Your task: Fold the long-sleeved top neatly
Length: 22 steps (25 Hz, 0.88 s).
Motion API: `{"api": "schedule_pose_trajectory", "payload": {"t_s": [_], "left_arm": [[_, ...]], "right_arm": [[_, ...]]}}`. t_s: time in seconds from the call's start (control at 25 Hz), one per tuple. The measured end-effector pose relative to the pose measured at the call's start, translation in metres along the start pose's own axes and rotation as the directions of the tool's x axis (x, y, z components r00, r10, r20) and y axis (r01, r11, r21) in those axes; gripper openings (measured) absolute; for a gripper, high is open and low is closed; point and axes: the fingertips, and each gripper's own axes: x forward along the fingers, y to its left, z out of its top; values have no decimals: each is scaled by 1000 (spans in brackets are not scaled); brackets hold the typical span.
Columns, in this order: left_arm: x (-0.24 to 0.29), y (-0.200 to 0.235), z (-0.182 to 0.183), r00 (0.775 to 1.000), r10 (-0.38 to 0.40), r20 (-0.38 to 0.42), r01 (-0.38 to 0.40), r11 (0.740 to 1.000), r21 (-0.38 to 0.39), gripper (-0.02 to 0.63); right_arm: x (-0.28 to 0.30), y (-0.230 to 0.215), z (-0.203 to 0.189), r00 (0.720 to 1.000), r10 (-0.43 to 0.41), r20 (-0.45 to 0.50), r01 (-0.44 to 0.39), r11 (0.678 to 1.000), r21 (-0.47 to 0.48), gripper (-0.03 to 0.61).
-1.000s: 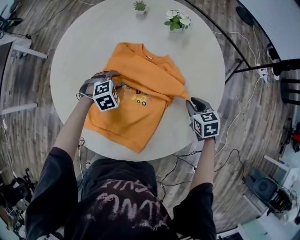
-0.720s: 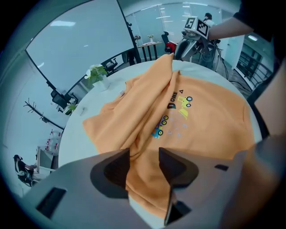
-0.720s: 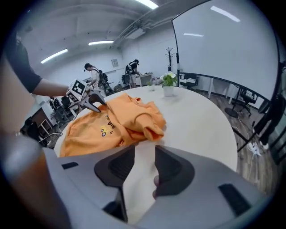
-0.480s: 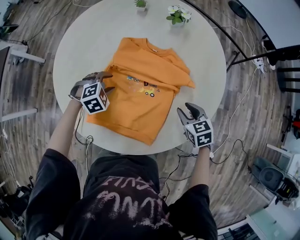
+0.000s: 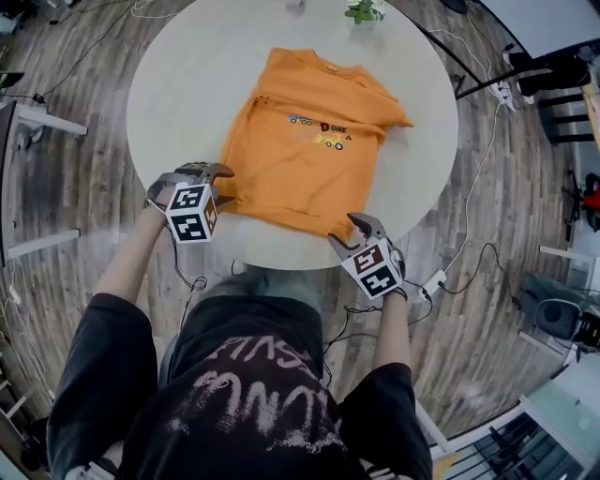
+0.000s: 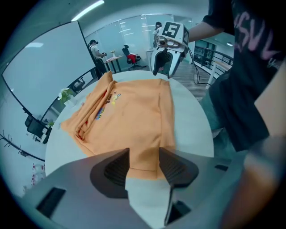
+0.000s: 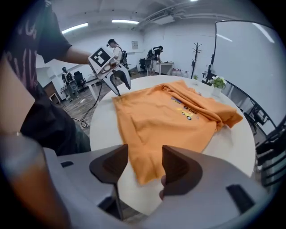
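Observation:
The orange long-sleeved top (image 5: 309, 150) lies flat on the round white table (image 5: 187, 75), sleeves folded in and hem toward me. My left gripper (image 5: 214, 172) hovers at the hem's left corner, jaws apart. In the left gripper view the hem of the top (image 6: 134, 107) shows between the left gripper's (image 6: 144, 154) jaws, not pinched. My right gripper (image 5: 352, 227) is at the hem's right corner. Its jaws have just been opening, and in the right gripper view the right gripper (image 7: 145, 152) stands open above the corner of the top (image 7: 170, 116).
A small potted plant (image 5: 364, 11) stands at the table's far edge, seen also as the plant (image 7: 219, 82) in the right gripper view. Cables trail over the wooden floor (image 5: 487, 197) to the right. The near table edge (image 5: 281, 265) is close to my body.
Both grippers have moved back toward me, to the hem's two corners. The right gripper left the sleeve end and its jaws opened wider. The sleeve now lies across the top.

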Motion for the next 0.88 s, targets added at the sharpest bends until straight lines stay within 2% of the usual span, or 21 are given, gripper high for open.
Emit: {"api": "schedule_pose_trajectory", "payload": {"t_s": [0.2,0.48,0.6,0.72,0.76,0.8,0.84,0.88], "left_arm": [[-9,-34,-17,1000,-6,27,6,1000,-9,221],[10,-49,-31,996,56,-75,-45,989,139,227],[20,-46,-36,990,74,-121,-52,983,177,210],[23,-44,-39,988,39,-149,-15,987,161,199],[24,-43,-38,988,35,-152,-11,987,158,196],[24,-41,-37,988,38,-153,-13,987,160,195],[25,-39,-35,987,43,-153,-18,987,161,190],[25,-38,-34,987,50,-152,-25,987,161,154]], "right_arm": [[9,32,-24,995,-61,-77,57,997,-55,250],[31,26,-47,969,-195,-152,164,967,-193,241],[32,25,-47,970,-180,-161,144,966,-216,239],[33,22,-44,974,-167,-154,133,968,-212,242],[32,18,-43,973,-179,-148,145,966,-216,217],[31,13,-42,970,-194,-144,159,962,-224,152],[31,10,-43,968,-201,-148,162,958,-237,150],[32,10,-44,967,-198,-160,154,955,-252,155]]}}
